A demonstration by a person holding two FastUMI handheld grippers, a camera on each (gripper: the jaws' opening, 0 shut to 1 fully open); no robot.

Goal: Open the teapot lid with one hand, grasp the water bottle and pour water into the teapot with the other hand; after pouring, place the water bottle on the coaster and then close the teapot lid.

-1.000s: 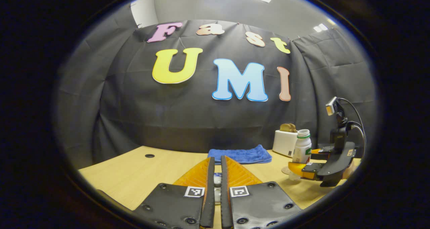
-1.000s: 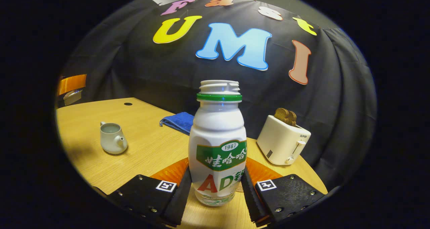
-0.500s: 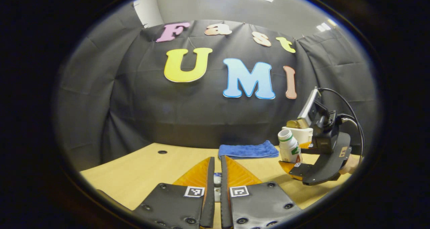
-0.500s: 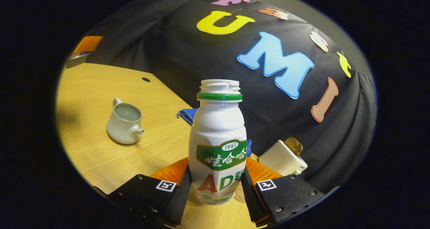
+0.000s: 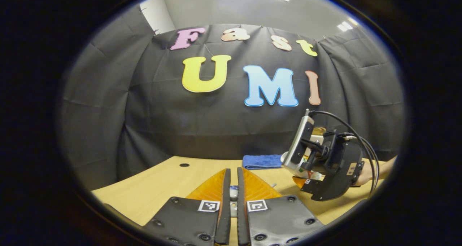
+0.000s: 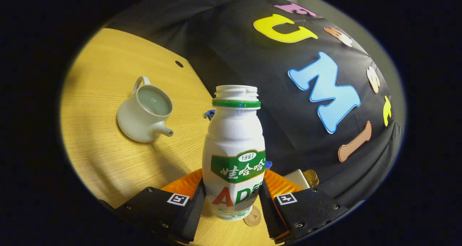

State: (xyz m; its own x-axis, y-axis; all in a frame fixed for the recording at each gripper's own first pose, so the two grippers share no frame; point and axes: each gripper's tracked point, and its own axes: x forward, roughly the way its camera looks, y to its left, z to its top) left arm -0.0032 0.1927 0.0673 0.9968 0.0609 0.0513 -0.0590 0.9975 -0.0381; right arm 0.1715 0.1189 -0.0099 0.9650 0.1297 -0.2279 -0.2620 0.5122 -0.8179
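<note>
Since the water bottle [image 6: 234,156] is a small, capless plastic one with a smooth printed sleeve, I'd judge it light but a bit slippery, and apt to dent if squeezed hard. The low hold it has now, down on the label, looks right. The right gripper [image 6: 232,199] has both fingers pressed on its lower sides and carries it tilted, clear of the table [image 6: 97,94], toward the teapot [image 6: 144,110]. That pot sits open, its mouth bare. It looks like glazed ceramic, so hard and chippable. The left gripper [image 5: 231,188] has its jaws nearly together on a small pale piece, seemingly the lid knob. A round coaster [image 6: 252,216] lies just under the bottle. Farther off are a blue cloth [image 5: 261,161] and a toaster [image 6: 301,176], against the black-draped wall.
</note>
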